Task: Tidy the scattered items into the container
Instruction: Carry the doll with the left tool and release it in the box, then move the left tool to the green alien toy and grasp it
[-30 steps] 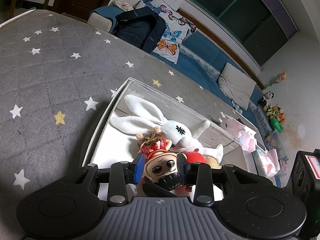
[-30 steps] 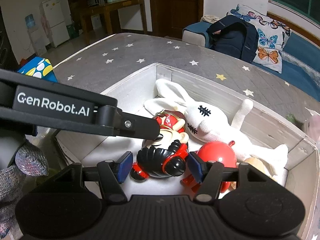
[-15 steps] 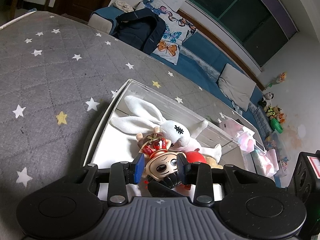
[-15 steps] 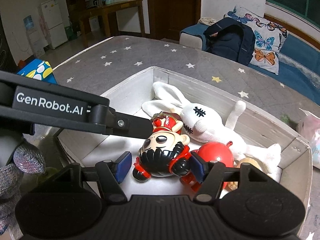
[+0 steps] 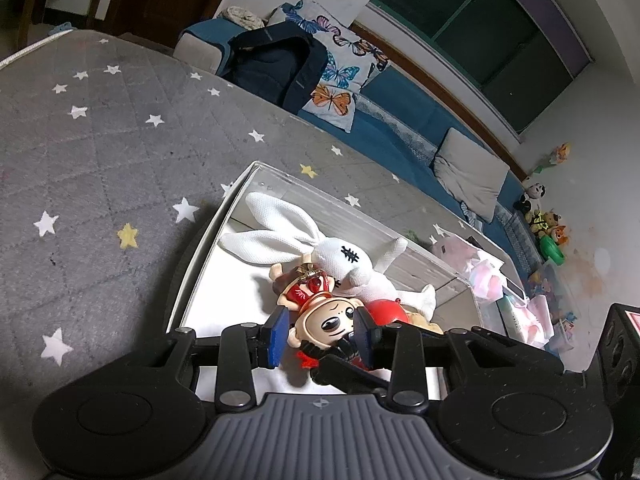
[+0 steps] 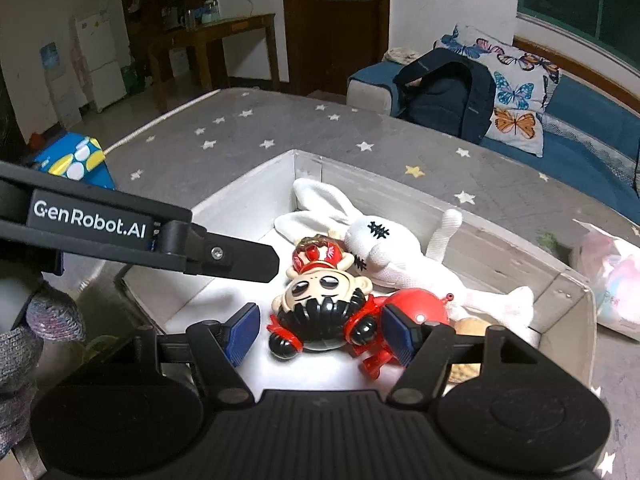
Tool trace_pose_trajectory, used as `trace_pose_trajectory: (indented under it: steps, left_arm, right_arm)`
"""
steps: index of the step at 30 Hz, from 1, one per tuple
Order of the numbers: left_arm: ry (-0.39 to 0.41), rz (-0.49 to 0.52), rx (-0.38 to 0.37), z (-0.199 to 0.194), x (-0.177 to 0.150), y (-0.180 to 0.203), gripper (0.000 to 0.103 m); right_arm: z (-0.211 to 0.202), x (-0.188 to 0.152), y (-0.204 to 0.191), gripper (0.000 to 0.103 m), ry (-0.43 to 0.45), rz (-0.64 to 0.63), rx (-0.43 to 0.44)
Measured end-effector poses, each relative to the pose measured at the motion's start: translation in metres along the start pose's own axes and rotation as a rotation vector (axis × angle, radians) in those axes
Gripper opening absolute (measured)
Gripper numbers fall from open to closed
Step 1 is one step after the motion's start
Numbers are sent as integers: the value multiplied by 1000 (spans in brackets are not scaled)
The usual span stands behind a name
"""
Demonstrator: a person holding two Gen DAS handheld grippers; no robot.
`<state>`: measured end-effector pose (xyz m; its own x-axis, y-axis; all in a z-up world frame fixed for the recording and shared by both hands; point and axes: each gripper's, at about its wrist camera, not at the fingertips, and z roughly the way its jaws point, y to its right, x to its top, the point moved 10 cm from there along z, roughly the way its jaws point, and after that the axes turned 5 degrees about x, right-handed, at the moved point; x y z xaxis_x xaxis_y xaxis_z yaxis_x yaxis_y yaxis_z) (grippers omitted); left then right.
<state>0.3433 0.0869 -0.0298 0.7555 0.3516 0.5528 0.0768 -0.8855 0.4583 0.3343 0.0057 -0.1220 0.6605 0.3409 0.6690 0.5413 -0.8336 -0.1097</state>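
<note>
A big-headed doll (image 6: 320, 296) with a red crown and black beard lies face up in the white box (image 6: 256, 200), against a white rabbit plush (image 6: 384, 248) and a red round toy (image 6: 416, 308). My left gripper (image 5: 322, 334) reaches in from the left. Its blue pads sit against both sides of the doll's head (image 5: 326, 320), and one black finger (image 6: 224, 254) shows in the right wrist view. My right gripper (image 6: 320, 334) straddles the doll's body from the near side. Its jaws are opening and the pads stand off the doll.
The box (image 5: 208, 240) rests on a grey star-patterned mattress (image 5: 100, 160). A pink plastic bag (image 6: 612, 276) lies just past its right end. A gloved hand (image 6: 24, 344) holds the left gripper. Beyond the mattress stands a blue sofa with a dark backpack (image 6: 444, 92).
The right gripper's jaws have widened and it has drawn back and up a little. The doll's face has turned more into view. The left gripper has stayed put.
</note>
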Motion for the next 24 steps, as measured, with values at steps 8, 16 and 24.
trace_pose_trajectory:
  steps: [8,16,24]
  left_arm:
    - [27,30,8,-25,-9,2,37]
    - [68,56,21,-55,-23,-1,37]
    - [112,121,55,-87,-49,-9,37]
  right_arm:
    - [-33,-2,-14,73,79,18,14]
    - [-67,-10,-35,83,156,-1,3]
    - [-96,-30,-57,94,222,1,8]
